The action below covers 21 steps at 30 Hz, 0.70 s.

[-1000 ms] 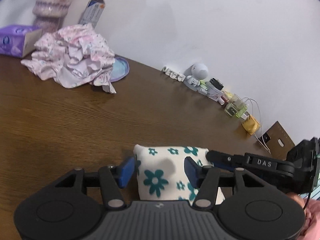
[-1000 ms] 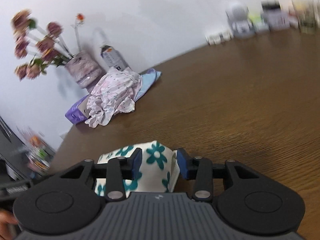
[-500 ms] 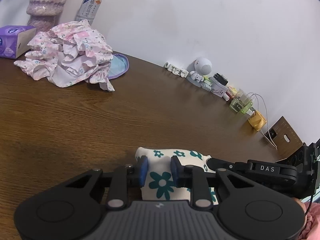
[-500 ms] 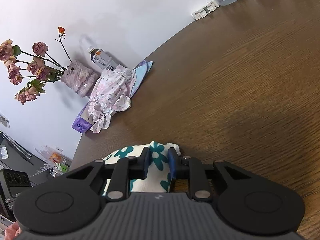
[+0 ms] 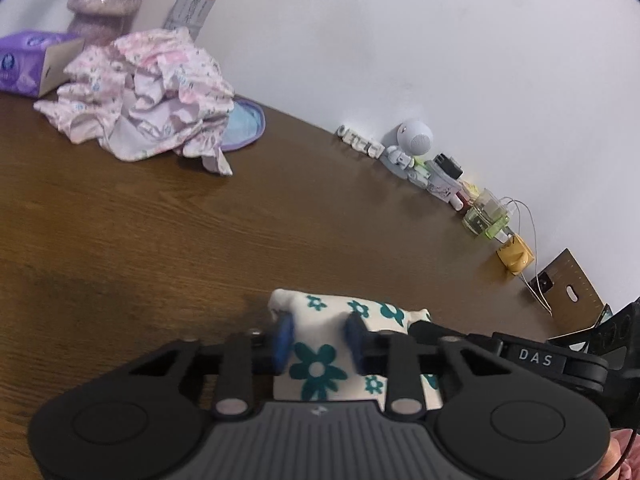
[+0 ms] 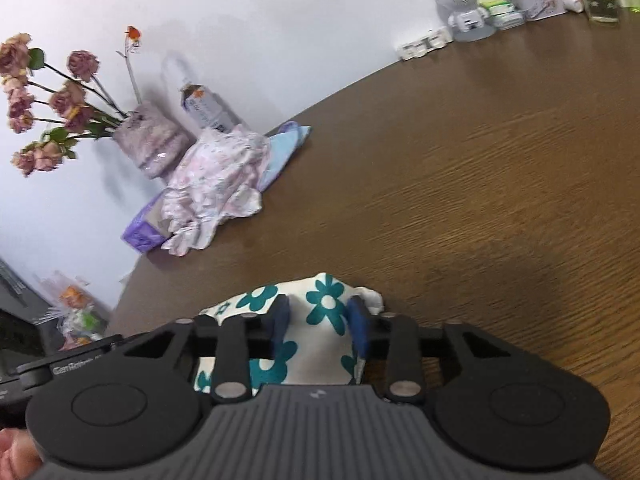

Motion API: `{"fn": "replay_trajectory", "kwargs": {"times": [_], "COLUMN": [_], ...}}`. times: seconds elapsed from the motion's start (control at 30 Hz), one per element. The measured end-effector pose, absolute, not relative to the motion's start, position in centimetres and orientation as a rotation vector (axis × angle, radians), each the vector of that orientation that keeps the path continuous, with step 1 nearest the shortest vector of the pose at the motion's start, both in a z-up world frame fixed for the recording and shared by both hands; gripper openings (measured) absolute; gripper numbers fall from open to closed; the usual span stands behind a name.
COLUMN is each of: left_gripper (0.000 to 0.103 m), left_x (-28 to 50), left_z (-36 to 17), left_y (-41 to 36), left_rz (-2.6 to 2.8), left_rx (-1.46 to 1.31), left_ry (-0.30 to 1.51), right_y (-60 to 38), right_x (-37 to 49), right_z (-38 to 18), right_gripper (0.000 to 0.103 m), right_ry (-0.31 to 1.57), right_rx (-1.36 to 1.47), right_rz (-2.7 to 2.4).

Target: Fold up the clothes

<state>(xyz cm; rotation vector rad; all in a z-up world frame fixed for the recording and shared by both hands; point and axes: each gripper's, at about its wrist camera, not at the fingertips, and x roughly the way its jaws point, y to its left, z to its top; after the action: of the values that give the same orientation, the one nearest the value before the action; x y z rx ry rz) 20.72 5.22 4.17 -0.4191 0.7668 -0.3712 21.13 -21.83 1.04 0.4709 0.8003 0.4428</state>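
Observation:
A folded white cloth with teal flowers lies on the brown wooden table, at its near edge. My left gripper straddles the cloth's left part; its blue fingers are blurred and stand partly apart, open around the fabric. My right gripper straddles the same cloth near its right corner, also open, with a flower-printed ridge between the fingers. A crumpled pink floral garment sits far back by the wall, also seen in the right wrist view.
Behind the pink garment stand a purple tissue box, a bottle and a vase of dried roses. A white round figure, a glass jar and other trinkets line the wall. A blue mat lies beside the garment.
Both grippers narrowed onto the flowered cloth half a second ago. Now both pairs of fingers stand wider apart again, the right more clearly. The cloth stays on the table.

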Motion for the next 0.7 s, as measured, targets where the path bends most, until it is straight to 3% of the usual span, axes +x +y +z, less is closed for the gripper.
{"fn": "replay_trajectory", "kwargs": {"times": [0.1, 0.13, 0.17, 0.27, 0.37, 0.57, 0.63, 0.7], "left_gripper": [0.031, 0.041, 0.047, 0.052, 0.054, 0.05, 0.043, 0.034], "left_x": [20.4, 20.3, 20.3, 20.3, 20.4, 20.6, 20.6, 20.7], "left_z": [4.4, 4.5, 4.6, 4.8, 4.8, 4.5, 4.4, 4.2], "left_y": [5.5, 5.6, 5.8, 6.2, 6.4, 6.2, 6.0, 5.8], "left_rz": [-0.362, -0.358, -0.354, -0.347, -0.328, -0.333, -0.338, -0.35], "left_rx": [-0.425, -0.431, -0.441, -0.461, -0.462, -0.455, -0.45, -0.444], "left_ry": [0.757, 0.755, 0.755, 0.754, 0.764, 0.771, 0.772, 0.772], "right_y": [-21.8, -21.9, -22.0, -22.3, -22.7, -23.2, -23.1, -23.2], "right_x": [20.9, 20.7, 20.5, 20.2, 20.1, 21.0, 21.2, 21.4], "right_z": [0.8, 0.8, 1.0, 1.6, 2.1, 1.7, 1.4, 1.0], "right_gripper": [0.02, 0.02, 0.028, 0.065, 0.084, 0.082, 0.065, 0.04], "right_ry": [0.798, 0.791, 0.782, 0.751, 0.729, 0.775, 0.791, 0.799], "right_rx": [0.467, 0.467, 0.464, 0.463, 0.458, 0.505, 0.51, 0.538], "right_rz": [0.434, 0.441, 0.445, 0.445, 0.437, 0.442, 0.436, 0.441]}}
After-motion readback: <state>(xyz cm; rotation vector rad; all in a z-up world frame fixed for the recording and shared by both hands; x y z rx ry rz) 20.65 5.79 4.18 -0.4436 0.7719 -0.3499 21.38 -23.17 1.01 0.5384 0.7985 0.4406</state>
